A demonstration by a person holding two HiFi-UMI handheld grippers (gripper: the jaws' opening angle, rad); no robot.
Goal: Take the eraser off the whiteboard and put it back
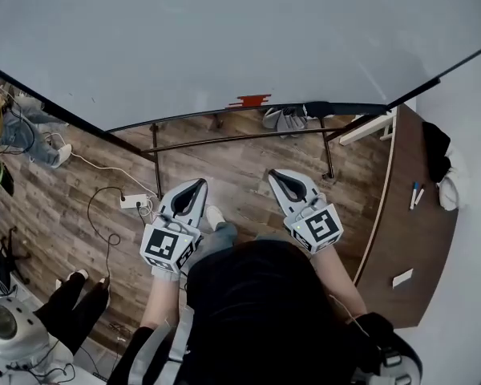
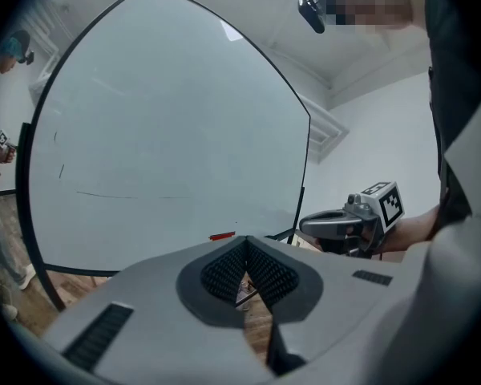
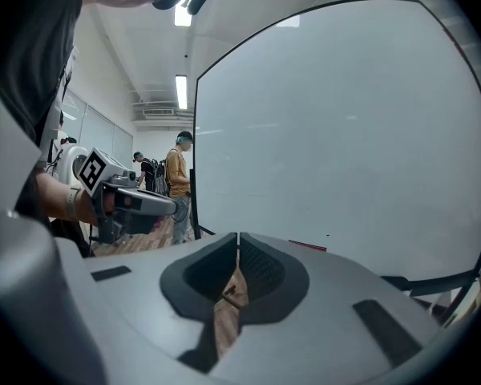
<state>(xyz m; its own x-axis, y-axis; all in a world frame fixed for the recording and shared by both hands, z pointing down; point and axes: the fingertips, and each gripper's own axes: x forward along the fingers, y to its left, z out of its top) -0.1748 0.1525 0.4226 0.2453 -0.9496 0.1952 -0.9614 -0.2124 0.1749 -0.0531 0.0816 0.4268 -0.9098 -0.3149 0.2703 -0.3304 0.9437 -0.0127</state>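
Both the left gripper and right gripper are closed and empty, and the red eraser lies left-to-right on the whiteboard beyond them, nearer the right.

Eraser low on whiteboard; left gripper, right gripper side by side before it; desk at right.

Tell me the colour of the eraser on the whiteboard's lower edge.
Red. The eraser shows best in the head view, low on the whiteboard.
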